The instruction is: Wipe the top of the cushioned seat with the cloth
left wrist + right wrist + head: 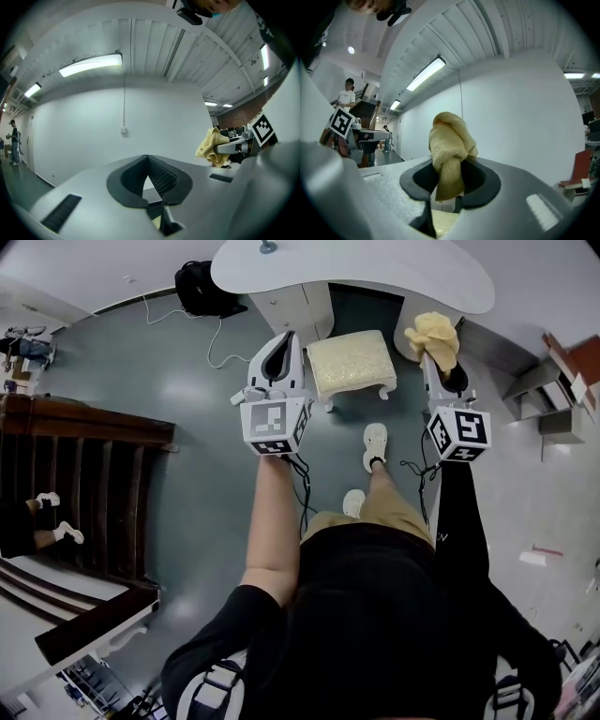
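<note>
Cloth [433, 336] is sitting clamped in the right gripper [444, 371], just right of the seat [352, 365], which is standing on the floor [187, 399] between both grippers. The left gripper [278, 360] is hovering clenched and empty; the cloth needs carrying leftward.

Shows the left gripper [150, 172] with jaws closed together on nothing, aimed at a white wall [89, 136] beneath a lit ceiling lamp [91, 64], with the right gripper [236, 146] clutching a yellow cloth [209, 146] alongside.
</note>
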Motion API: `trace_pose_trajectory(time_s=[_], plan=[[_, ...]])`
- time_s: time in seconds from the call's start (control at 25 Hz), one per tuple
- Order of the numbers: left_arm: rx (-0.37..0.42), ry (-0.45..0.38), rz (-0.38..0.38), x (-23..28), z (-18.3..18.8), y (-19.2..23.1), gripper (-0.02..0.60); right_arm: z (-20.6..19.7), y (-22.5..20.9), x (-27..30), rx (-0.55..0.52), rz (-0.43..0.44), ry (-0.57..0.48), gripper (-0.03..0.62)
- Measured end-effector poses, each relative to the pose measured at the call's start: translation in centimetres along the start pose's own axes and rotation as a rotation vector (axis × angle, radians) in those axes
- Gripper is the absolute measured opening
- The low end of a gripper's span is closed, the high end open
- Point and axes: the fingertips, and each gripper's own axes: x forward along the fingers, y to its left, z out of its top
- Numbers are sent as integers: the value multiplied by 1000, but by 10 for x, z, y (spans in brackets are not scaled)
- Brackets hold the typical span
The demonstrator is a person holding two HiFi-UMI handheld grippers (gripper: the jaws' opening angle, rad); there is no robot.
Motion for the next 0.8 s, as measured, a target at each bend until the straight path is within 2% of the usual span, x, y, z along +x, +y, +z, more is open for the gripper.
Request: trace_pose_trajectory(time_s=[0.32, 0.52, 0.8], plan=[[38, -11, 55, 83, -10, 33, 8, -15, -21, 112, 41, 93, 17, 103], [42, 12, 99, 134, -28, 62, 8, -31, -31, 188, 70, 144, 37, 103], [14, 93, 156, 190, -75, 84, 8, -86, -41, 272, 99, 237, 148, 104]])
